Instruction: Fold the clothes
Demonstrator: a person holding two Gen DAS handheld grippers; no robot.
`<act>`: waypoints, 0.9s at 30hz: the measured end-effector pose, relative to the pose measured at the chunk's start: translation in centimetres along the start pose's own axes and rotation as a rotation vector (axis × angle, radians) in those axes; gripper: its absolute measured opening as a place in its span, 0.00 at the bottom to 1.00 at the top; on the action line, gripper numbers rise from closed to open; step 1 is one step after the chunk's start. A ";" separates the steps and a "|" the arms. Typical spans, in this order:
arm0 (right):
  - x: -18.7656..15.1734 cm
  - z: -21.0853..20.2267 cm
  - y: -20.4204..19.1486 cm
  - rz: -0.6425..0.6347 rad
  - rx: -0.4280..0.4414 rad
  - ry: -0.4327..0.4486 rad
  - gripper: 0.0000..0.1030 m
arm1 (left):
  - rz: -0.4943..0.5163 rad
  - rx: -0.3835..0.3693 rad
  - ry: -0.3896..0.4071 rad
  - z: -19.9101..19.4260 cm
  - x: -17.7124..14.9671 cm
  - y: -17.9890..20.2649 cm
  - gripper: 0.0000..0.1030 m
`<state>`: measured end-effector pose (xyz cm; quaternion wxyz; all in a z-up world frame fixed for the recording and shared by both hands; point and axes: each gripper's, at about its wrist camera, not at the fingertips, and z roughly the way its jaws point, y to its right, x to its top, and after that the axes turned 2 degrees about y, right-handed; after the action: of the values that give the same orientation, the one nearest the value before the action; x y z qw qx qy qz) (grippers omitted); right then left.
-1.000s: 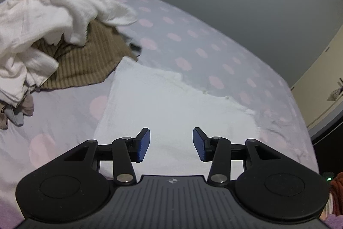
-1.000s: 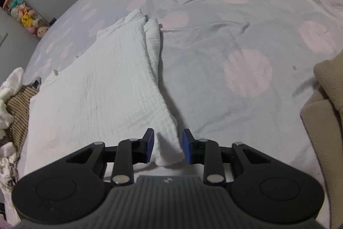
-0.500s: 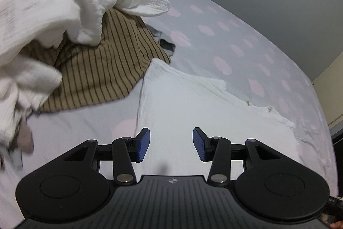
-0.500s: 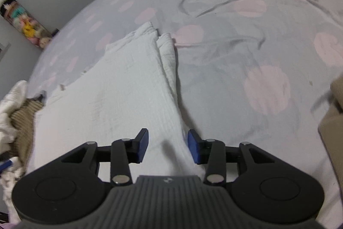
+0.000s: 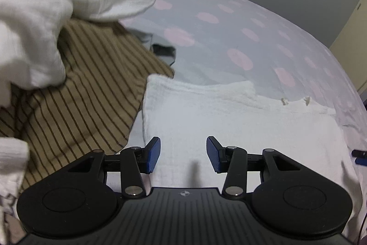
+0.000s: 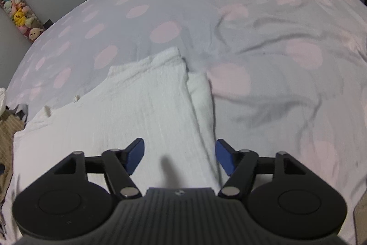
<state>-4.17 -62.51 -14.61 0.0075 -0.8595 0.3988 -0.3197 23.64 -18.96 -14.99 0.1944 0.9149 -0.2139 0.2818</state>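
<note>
Right now the white cloth (image 5: 229,116) lies flat on the spotty bed (image 6: 275,38), sides folded in (more folds may be needed). Both the left gripper (image 5: 183,154) and right gripper (image 6: 180,156) hang over it, jaws wide, holding nothing. Beside the cloth, a striped brown garment (image 5: 87,88) and white pile (image 5: 45,22) look unfolded.

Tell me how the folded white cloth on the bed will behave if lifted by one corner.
The white cloth looks crinkled and thin, so it would probably droop limply. Its stacked layers at the right edge would likely fall open. It seems light.

home bedroom | polka-dot bedsheet (image 6: 263,22) | plush toys (image 6: 19,15) by wall
</note>
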 end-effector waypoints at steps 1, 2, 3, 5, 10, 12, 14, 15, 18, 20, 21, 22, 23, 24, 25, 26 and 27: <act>0.5 0.3 0.0 0.000 -0.003 0.004 0.70 | 0.000 -0.001 -0.002 0.4 -0.1 -0.4 0.41; 0.9 0.5 0.2 0.003 -0.002 0.009 0.71 | 0.003 0.003 -0.002 0.7 -0.1 -0.7 0.41; 1.3 0.6 0.4 0.006 -0.001 0.014 0.71 | 0.004 0.006 0.000 0.9 0.0 -1.0 0.41; 2.0 1.2 0.7 0.018 0.006 0.023 0.73 | -0.005 0.009 0.018 1.0 0.2 -1.8 0.41; 2.3 4.0 0.7 0.048 -0.023 -0.007 0.74 | -0.020 0.011 0.011 1.8 0.1 -3.3 0.41; 1.8 5.1 0.6 0.053 -0.035 -0.029 0.72 | -0.014 0.018 0.000 2.1 0.0 -3.5 0.41; 1.7 5.3 0.3 0.046 -0.034 -0.038 0.63 | -0.008 0.021 -0.008 2.3 -0.1 -3.6 0.41; 1.7 5.0 -0.1 0.037 -0.028 -0.036 0.55 | -0.012 0.016 -0.007 2.4 -0.1 -3.7 0.41; 2.0 4.0 -1.1 0.010 -0.009 -0.031 0.18 | -0.019 -0.003 0.002 2.1 0.0 -3.9 0.41; 2.1 3.4 -1.8 -0.007 0.004 -0.027 0.09 | -0.017 -0.014 0.009 1.8 0.0 -3.9 0.41; 2.2 3.1 -2.1 -0.016 0.010 -0.025 0.09 | -0.015 -0.020 0.011 1.7 0.0 -3.9 0.41; 2.3 2.8 -2.5 -0.025 0.016 -0.023 0.09 | -0.016 -0.026 0.015 1.4 0.0 -4.0 0.41; 2.4 2.4 -2.8 -0.034 0.023 -0.021 0.09 | -0.019 -0.031 0.017 1.2 0.1 -4.1 0.41; 2.6 1.5 -3.7 -0.040 0.041 -0.014 0.09 | -0.025 -0.038 0.020 1.0 0.1 -4.2 0.41; 2.9 0.6 -4.6 -0.046 0.060 -0.006 0.09 | -0.034 -0.045 0.026 0.7 0.2 -4.3 0.41; 3.2 -0.3 -5.5 -0.052 0.078 0.001 0.09 | -0.042 -0.054 0.033 0.4 0.3 -4.5 0.41; 3.4 -1.2 -6.4 -0.057 0.097 0.009 0.09 | -0.049 -0.064 0.039 0.1 0.3 -4.6 0.41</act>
<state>1.14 -60.23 -10.08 0.0381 -0.8678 0.3581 -0.3425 26.27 -15.26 -15.97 0.2346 0.9075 -0.1964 0.2877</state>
